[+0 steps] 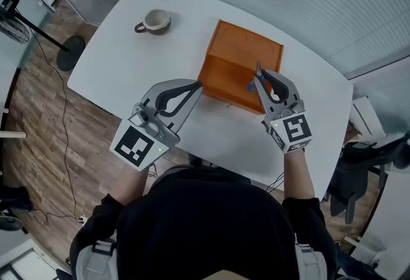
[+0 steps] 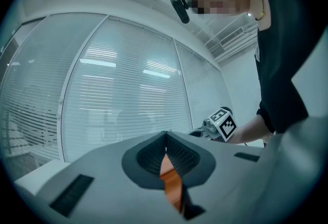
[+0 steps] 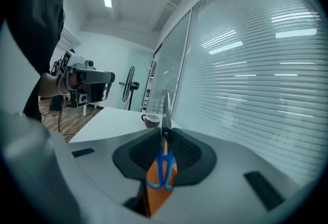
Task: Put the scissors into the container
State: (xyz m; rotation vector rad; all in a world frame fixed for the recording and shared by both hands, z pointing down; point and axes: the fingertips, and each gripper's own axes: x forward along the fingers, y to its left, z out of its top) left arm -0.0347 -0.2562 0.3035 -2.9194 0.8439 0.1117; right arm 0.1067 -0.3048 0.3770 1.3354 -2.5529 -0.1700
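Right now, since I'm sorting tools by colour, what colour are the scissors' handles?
Blue. The scissors show best in the right gripper view.

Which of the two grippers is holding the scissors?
The right gripper: blue-handled scissors are clamped between its jaws. The left gripper has none.

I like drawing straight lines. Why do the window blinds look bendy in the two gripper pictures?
Left gripper view and right gripper view: a wide-angle lens curves the blinds and darkens the corners. Head view: far less bending, even light, scissors and container sharp.
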